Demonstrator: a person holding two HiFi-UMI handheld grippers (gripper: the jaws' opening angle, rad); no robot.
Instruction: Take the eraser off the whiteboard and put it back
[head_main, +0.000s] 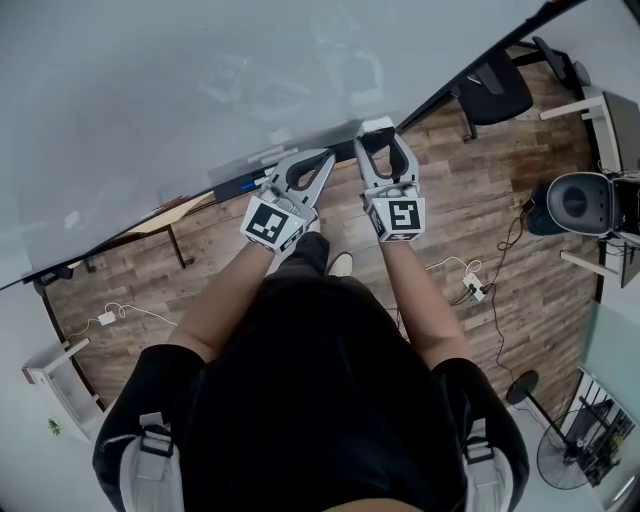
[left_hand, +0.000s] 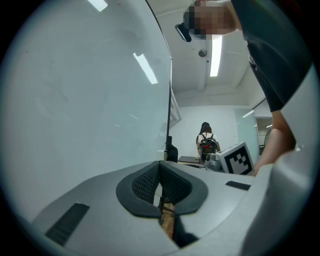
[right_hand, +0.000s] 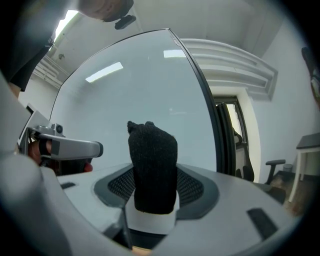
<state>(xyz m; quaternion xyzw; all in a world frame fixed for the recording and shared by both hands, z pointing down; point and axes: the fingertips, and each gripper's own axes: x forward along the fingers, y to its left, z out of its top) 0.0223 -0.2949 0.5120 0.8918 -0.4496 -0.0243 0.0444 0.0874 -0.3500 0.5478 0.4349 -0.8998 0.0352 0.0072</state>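
Whiteboard (head_main: 200, 90) stands close ahead; right tongs (head_main: 378, 140) grip the eraser (right_hand: 152, 165), left tongs (left_hand: 160, 167) closed empty, office chair (head_main: 497, 90) well aside.

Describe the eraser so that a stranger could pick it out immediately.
Start at the big whiteboard across the head view's top. In front of it, the right gripper clamps the eraser between its fingers: a white block faced with black felt, the only thing held, since the left gripper is empty.
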